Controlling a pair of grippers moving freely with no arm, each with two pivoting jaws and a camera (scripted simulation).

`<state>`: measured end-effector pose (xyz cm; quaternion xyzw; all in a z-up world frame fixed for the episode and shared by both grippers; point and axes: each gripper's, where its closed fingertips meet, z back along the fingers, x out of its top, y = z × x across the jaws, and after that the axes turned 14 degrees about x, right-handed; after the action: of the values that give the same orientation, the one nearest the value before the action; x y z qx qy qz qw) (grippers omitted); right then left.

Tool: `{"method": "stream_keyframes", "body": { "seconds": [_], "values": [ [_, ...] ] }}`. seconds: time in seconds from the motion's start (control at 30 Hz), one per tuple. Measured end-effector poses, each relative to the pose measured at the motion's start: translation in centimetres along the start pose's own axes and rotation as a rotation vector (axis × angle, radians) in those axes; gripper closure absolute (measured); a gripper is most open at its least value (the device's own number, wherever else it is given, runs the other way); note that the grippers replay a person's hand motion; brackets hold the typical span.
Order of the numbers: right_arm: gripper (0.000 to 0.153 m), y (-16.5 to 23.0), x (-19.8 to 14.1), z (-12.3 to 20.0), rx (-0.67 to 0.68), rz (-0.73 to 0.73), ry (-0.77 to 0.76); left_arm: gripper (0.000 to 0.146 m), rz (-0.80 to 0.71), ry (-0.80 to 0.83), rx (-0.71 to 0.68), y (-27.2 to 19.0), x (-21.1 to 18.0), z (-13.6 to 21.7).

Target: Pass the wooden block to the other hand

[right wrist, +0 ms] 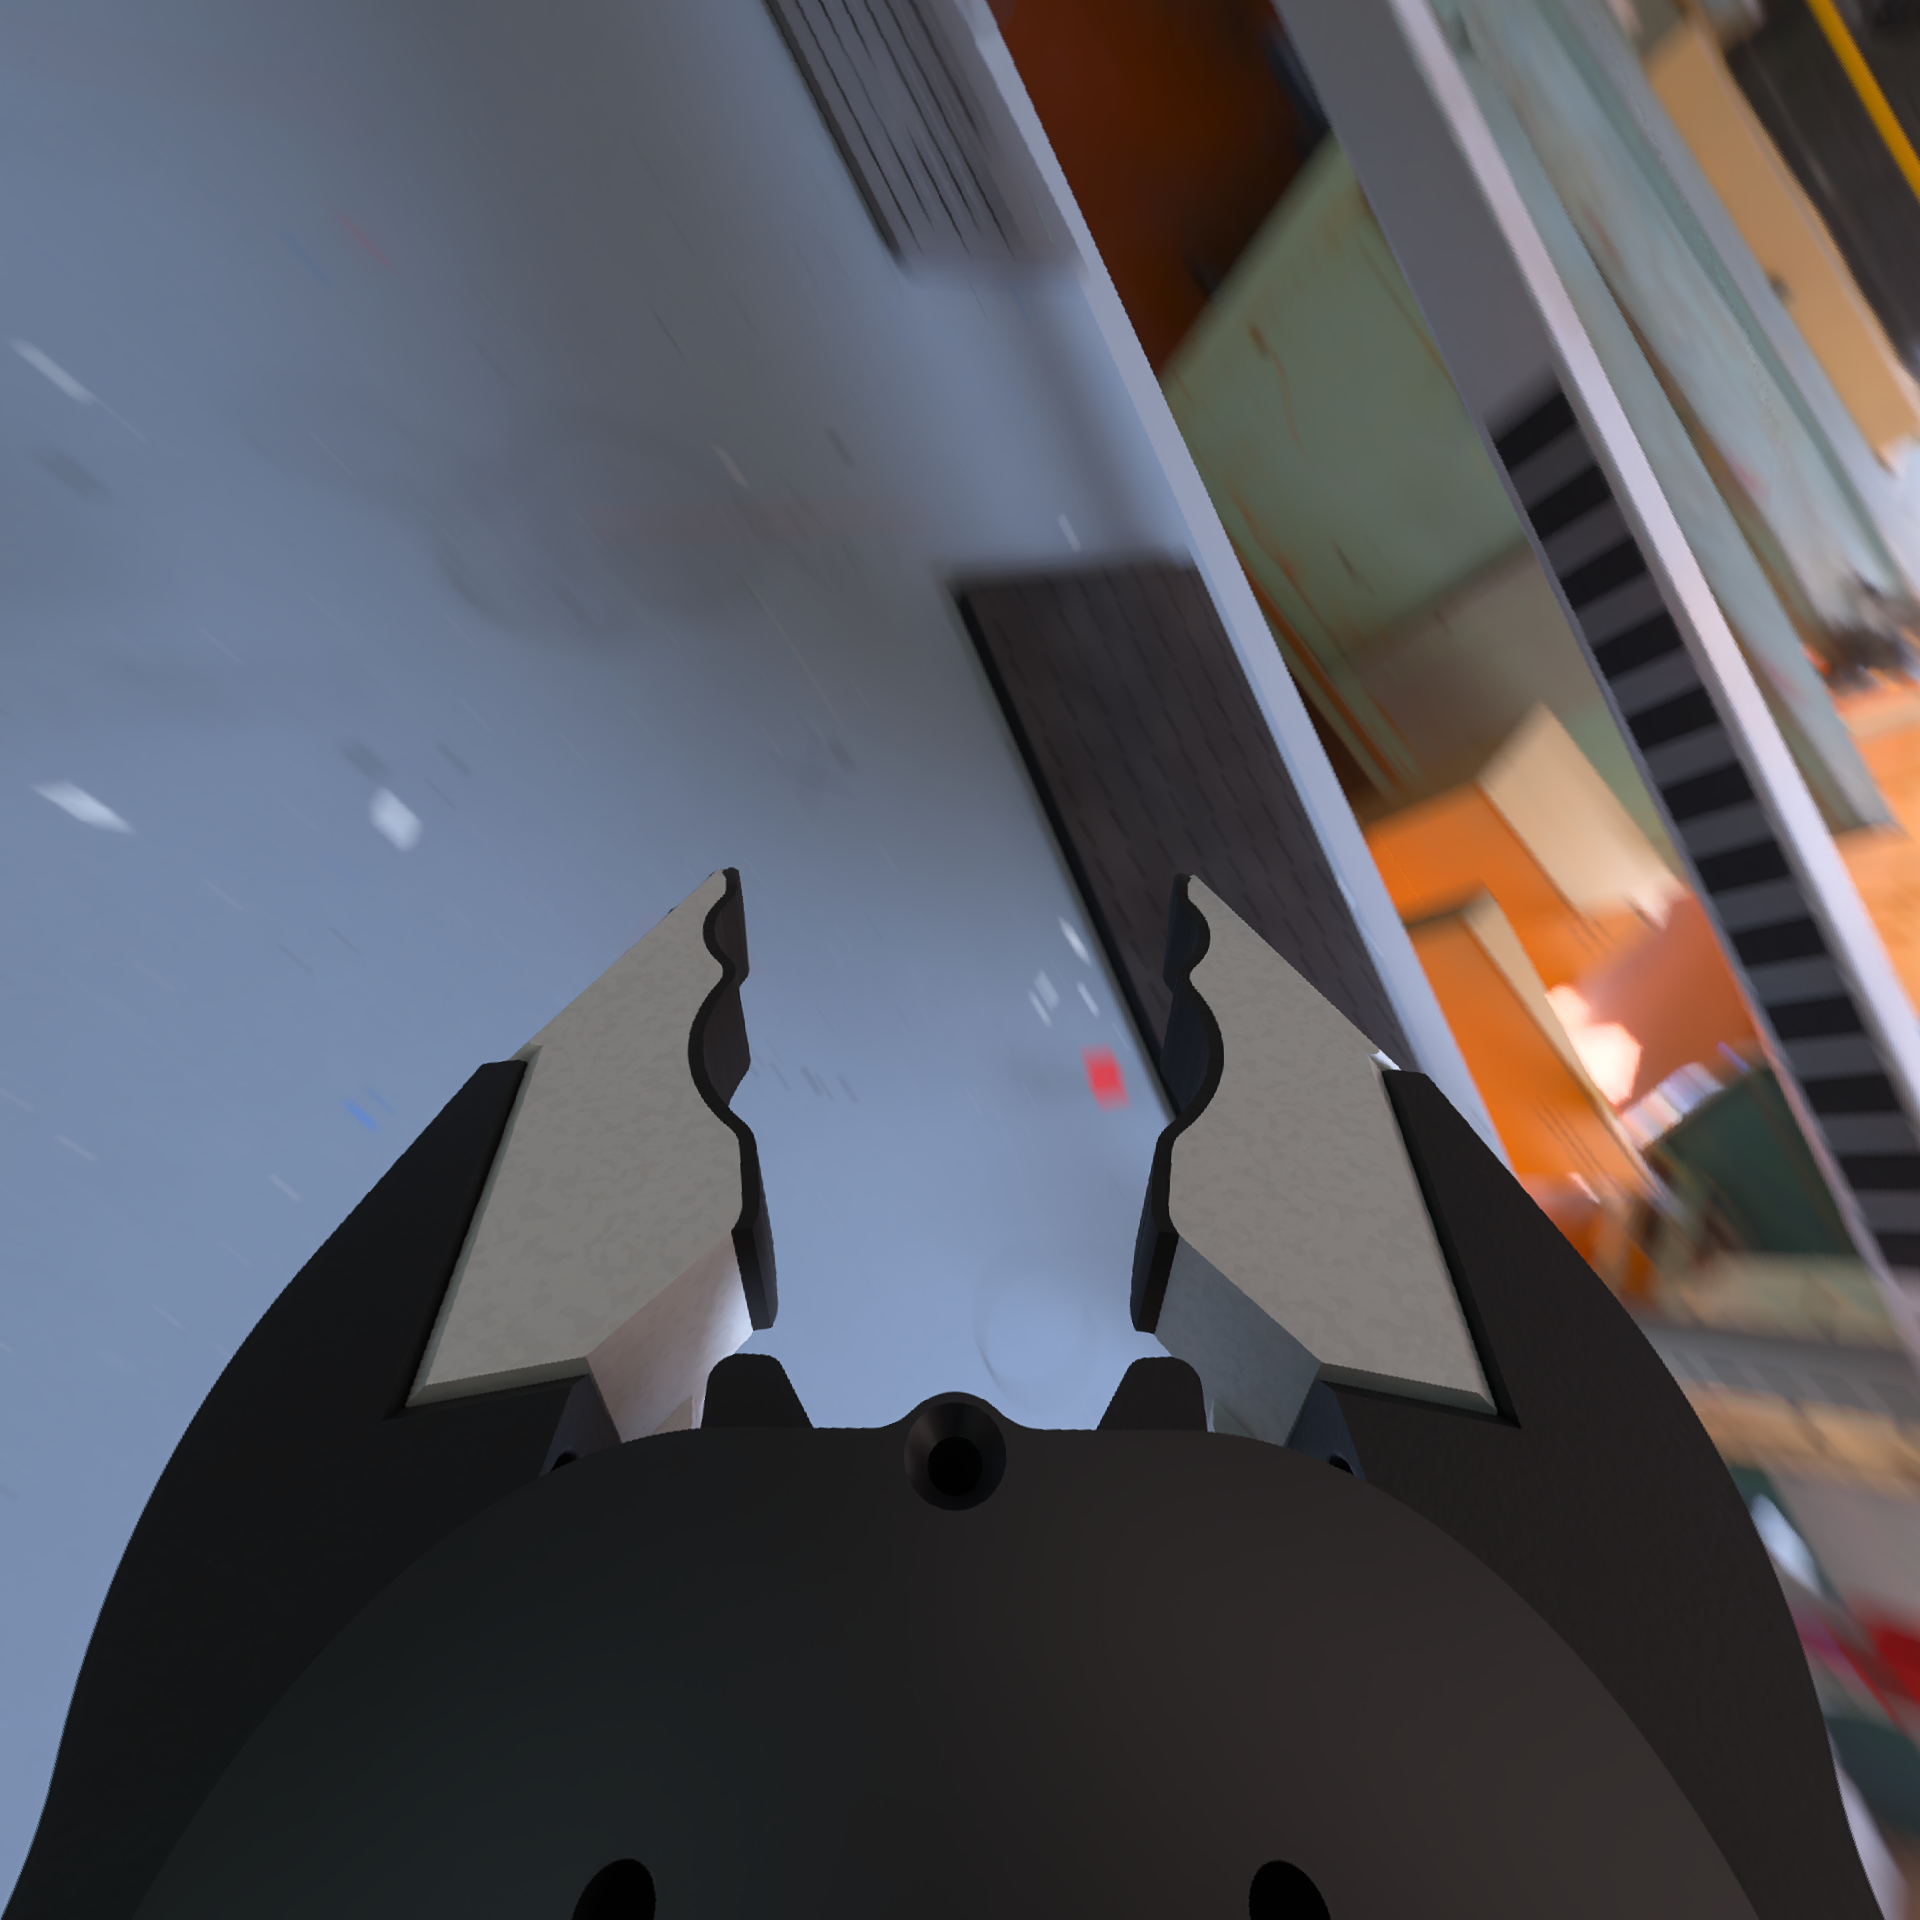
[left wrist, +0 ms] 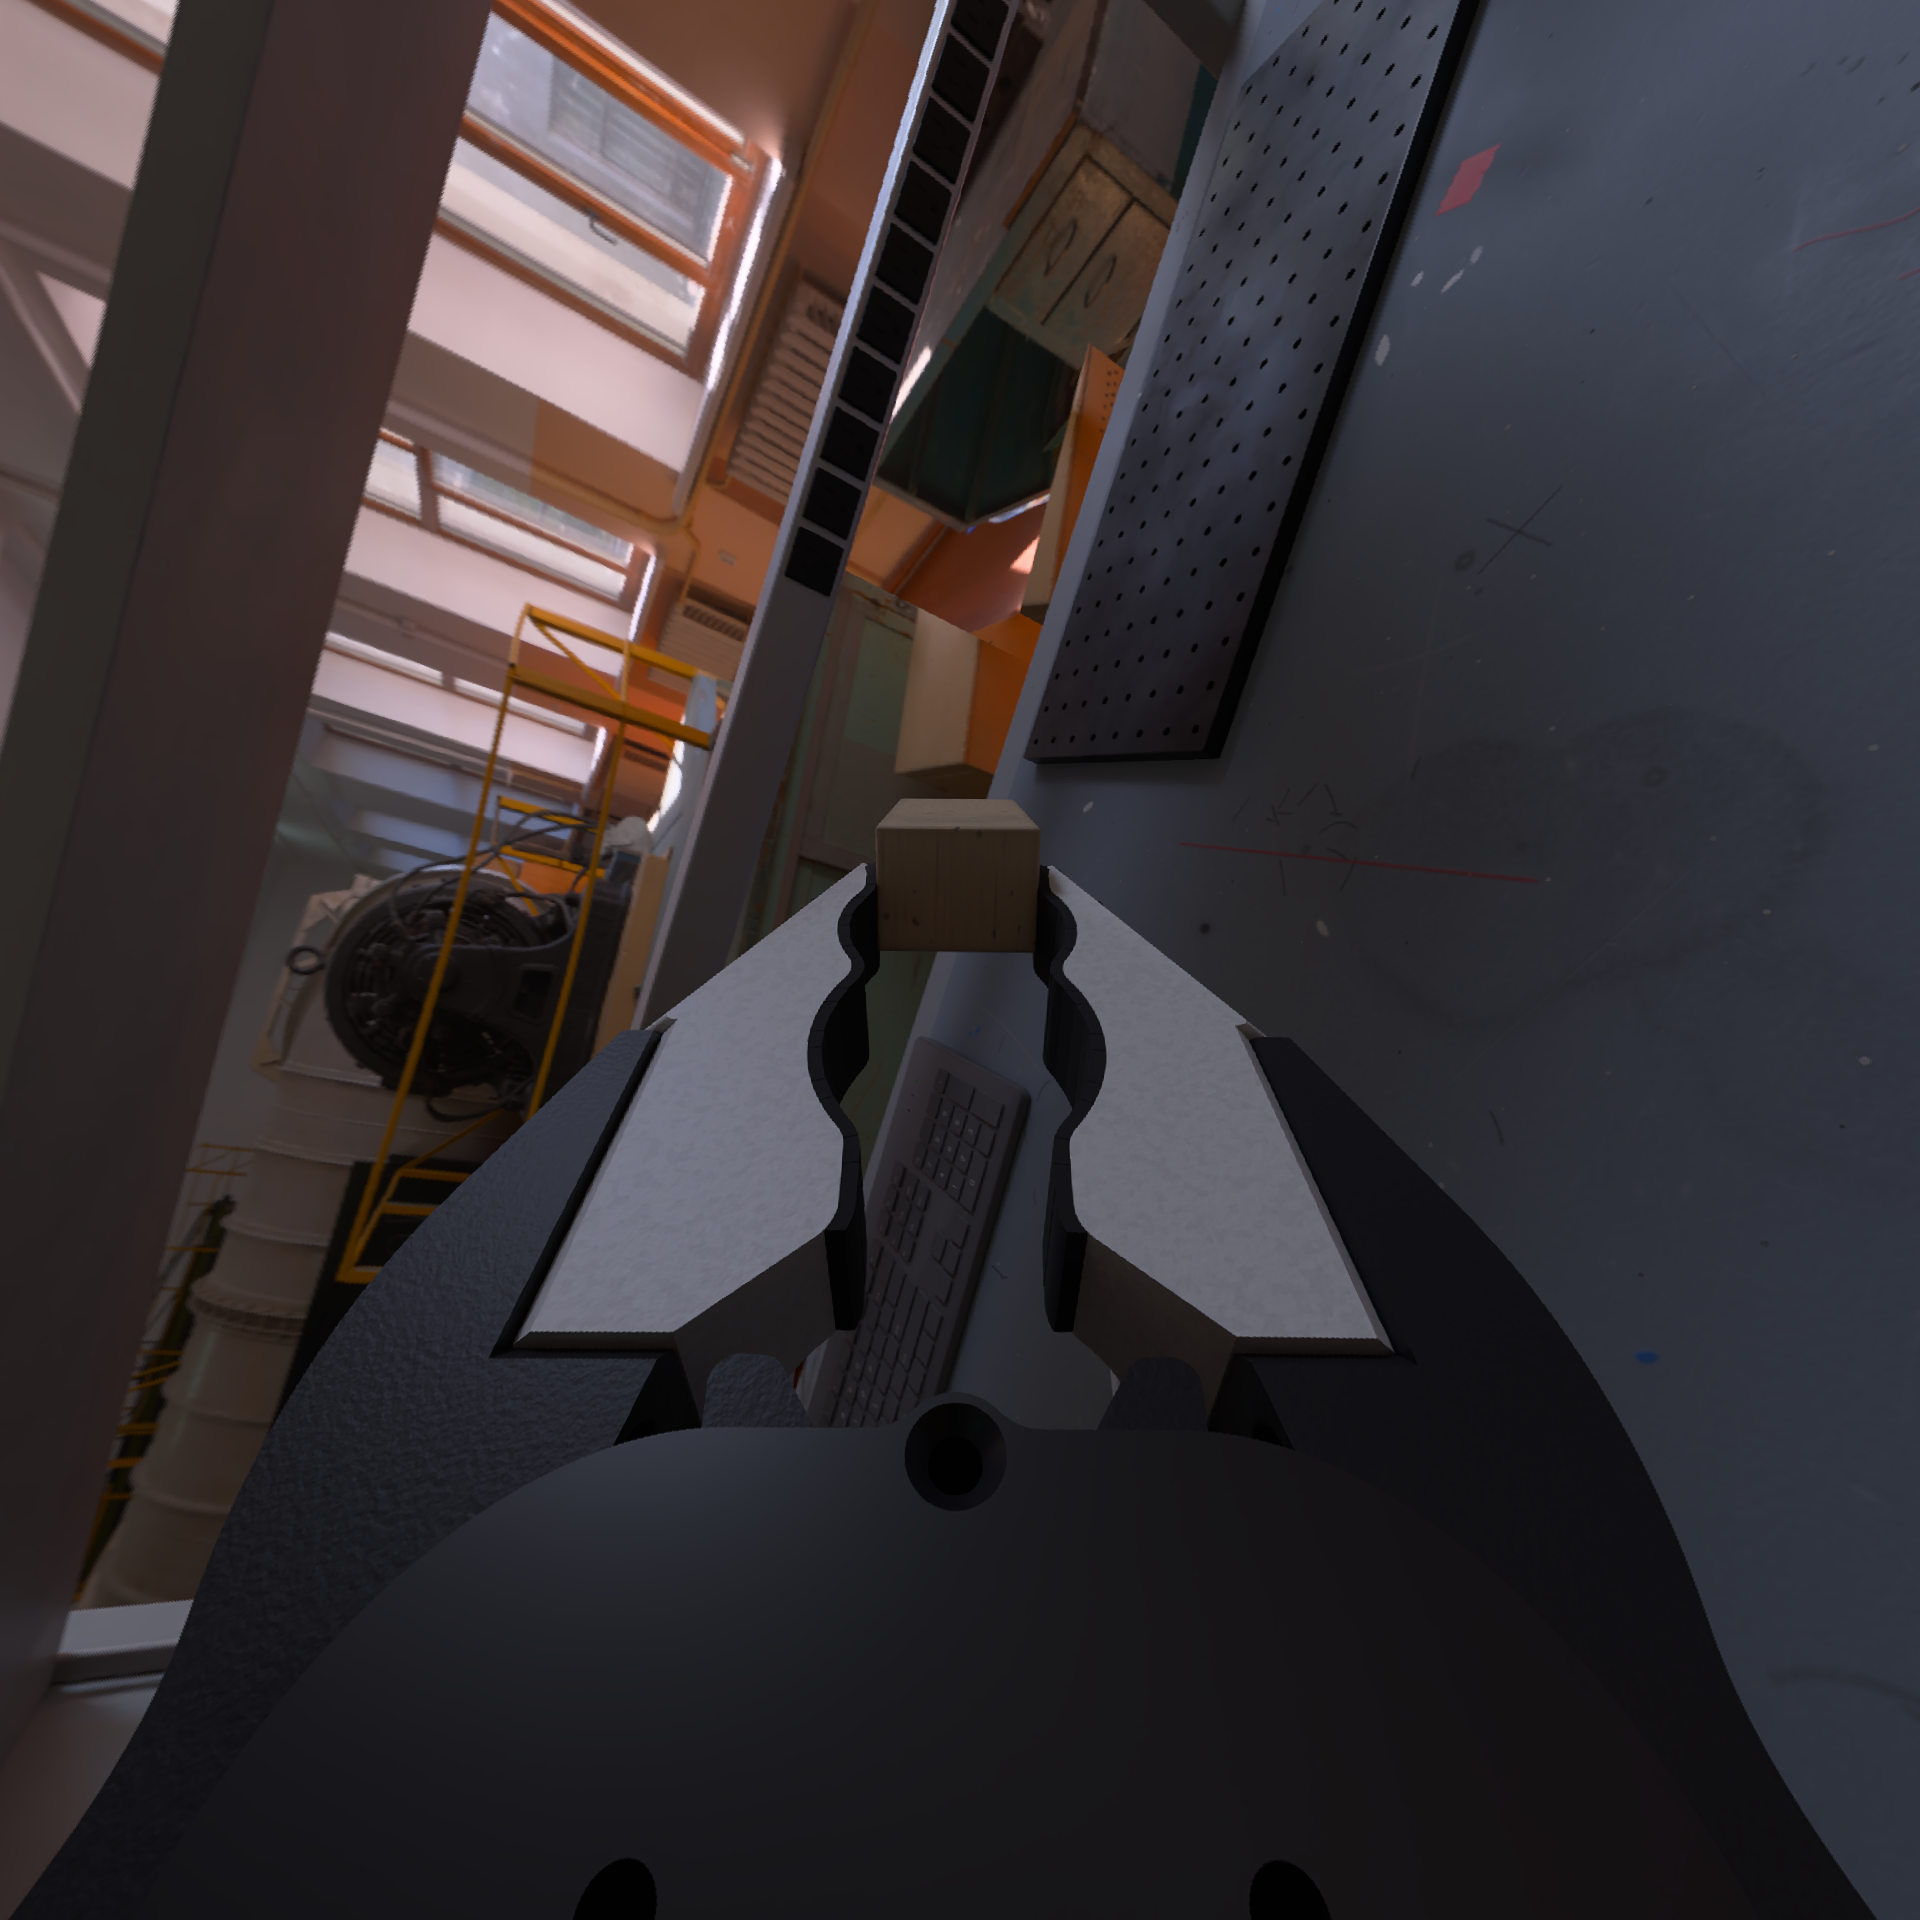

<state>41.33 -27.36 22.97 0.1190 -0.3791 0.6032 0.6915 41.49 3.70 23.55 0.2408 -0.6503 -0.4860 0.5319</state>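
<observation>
In the left wrist view, the left gripper (left wrist: 957,883) has its jaws closed on the wooden block (left wrist: 957,878), which sits pinched at the very fingertips and lifted clear of the grey table (left wrist: 1558,935), with nothing under it. Past the fingers, the table runs steeply up the right of the picture and carries a grey keyboard (left wrist: 925,1226) low between the fingers and a dark perforated board (left wrist: 1226,416) higher up; a yellow scaffold (left wrist: 540,883) and a workshop interior fill the left. The pick-up half of the task therefore looks done, and the block is ready to be offered. Moving to the right wrist view, the right gripper (right wrist: 956,883) has its jaws spread apart with nothing between them, over the same table (right wrist: 416,623), with the keyboard (right wrist: 914,125) at the top edge and the dark board (right wrist: 1164,790) just beyond the fingertips. This view is blurred, and neither the block nor the left gripper appears in it, so the two seem to be well apart and not yet lined up. Judging from this, the approach, the second grip and the release all remain. No brand, label or legible writing can be made out in either view; the keyboard's keys are too small to read, and the table shows only scratches and paint flecks.
</observation>
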Motion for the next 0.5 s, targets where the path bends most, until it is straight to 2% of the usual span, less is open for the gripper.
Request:
{"method": "stream_keyframes", "body": {
  "seconds": [0.1, 0.2, 0.33, 0.5],
  "values": [
    [0.060, 4.0, 8.1, -3.6, 0.206, -0.007, -0.217, 0.117, -0.033, -0.009, 0.021, -0.3, 0.7, 0.0],
    [0.051, 6.2, 13.1, -7.3, 0.362, -0.064, -0.302, 0.117, -0.079, -0.021, 0.035, -1.0, 1.5, 0.0],
    [0.042, 6.7, 14.9, -11.7, 0.428, -0.080, -0.205, 0.117, -0.142, -0.030, 0.047, -2.0, 2.4, -0.1],
    [0.030, 7.2, 15.6, -13.9, 0.394, 0.046, -0.062, 0.117, -0.167, -0.020, 0.050, -2.7, 2.8, -0.4]
  ]
}}
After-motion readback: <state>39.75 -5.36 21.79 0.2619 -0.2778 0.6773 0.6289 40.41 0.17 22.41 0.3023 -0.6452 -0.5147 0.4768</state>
